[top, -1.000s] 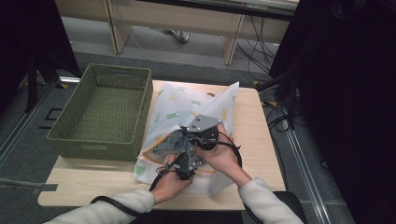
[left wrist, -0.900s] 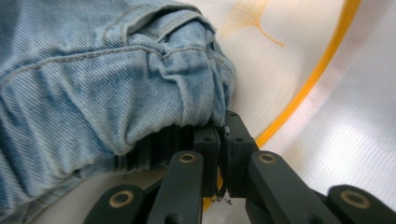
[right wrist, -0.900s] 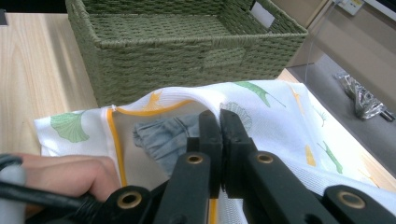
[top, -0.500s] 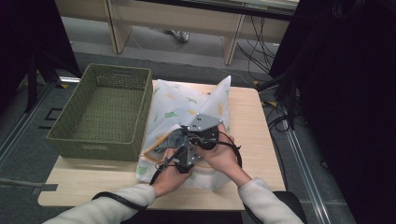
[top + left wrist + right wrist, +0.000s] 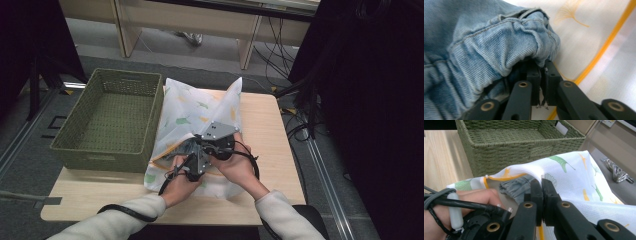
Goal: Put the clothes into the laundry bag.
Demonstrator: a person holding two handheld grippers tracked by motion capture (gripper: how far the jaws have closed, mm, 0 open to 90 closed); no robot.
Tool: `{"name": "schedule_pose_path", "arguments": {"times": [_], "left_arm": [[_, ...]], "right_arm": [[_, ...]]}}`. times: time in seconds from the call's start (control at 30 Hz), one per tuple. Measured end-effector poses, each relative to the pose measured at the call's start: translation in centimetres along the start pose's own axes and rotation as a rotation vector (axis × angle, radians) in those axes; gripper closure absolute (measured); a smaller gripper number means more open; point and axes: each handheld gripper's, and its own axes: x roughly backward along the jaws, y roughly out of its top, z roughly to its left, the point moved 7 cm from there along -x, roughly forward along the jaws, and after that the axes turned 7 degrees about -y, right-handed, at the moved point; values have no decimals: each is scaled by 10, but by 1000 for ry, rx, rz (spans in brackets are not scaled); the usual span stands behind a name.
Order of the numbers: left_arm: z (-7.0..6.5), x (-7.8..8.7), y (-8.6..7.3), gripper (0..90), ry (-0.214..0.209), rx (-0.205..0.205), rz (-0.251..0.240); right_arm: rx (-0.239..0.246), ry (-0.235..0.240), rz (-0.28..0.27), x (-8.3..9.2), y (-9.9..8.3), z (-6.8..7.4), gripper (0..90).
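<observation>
A white mesh bag (image 5: 200,107) printed with green and yellow leaves and edged in orange lies on the wooden table (image 5: 270,125). Blue denim jeans (image 5: 486,50) sit partly inside its mouth. In the left gripper view my left gripper (image 5: 543,66) pinches a bunched fold of the denim against the bag (image 5: 586,30); its jaws have just eased slightly with the denim still between them. My right gripper (image 5: 541,183) is shut on the bag's orange-trimmed rim (image 5: 574,175) and holds the mouth up over the jeans (image 5: 516,186). In the high view both grippers (image 5: 196,159) (image 5: 194,144) meet at the bag's near end.
A green woven basket (image 5: 100,150) stands on the table's left half, right beside the bag, its wall (image 5: 506,145) close ahead of the right gripper. Bare tabletop lies at the right and along the near edge. Cables trail on the floor to the right.
The bag's raised far corner has lifted a little and leaned left. Both hands stay nearly in place at the bag's mouth, the left shifting only slightly.
</observation>
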Motion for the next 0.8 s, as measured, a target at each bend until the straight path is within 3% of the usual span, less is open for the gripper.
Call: {"name": "schedule_pose_path", "arguments": {"times": [0.27, 0.57, 0.7, 0.73, 0.8], "left_arm": [[-12, 10, -4, 618, -54, 11, 11], [-13, 55, -11, 590, -116, 55, -1], [-4, 83, -15, 594, -113, 94, -36], [0, 89, -16, 596, -107, 106, -40], [6, 99, -19, 604, -101, 138, -54]], "right_arm": [[-4, -1, 14, -1, -6, -4, 898], [0, 1, 31, -2, -9, -3, 898], [25, 17, 63, -3, -15, -2, 898], [50, 20, 71, -5, -18, -3, 898], [44, 39, 103, -7, -24, -1, 898]]}}
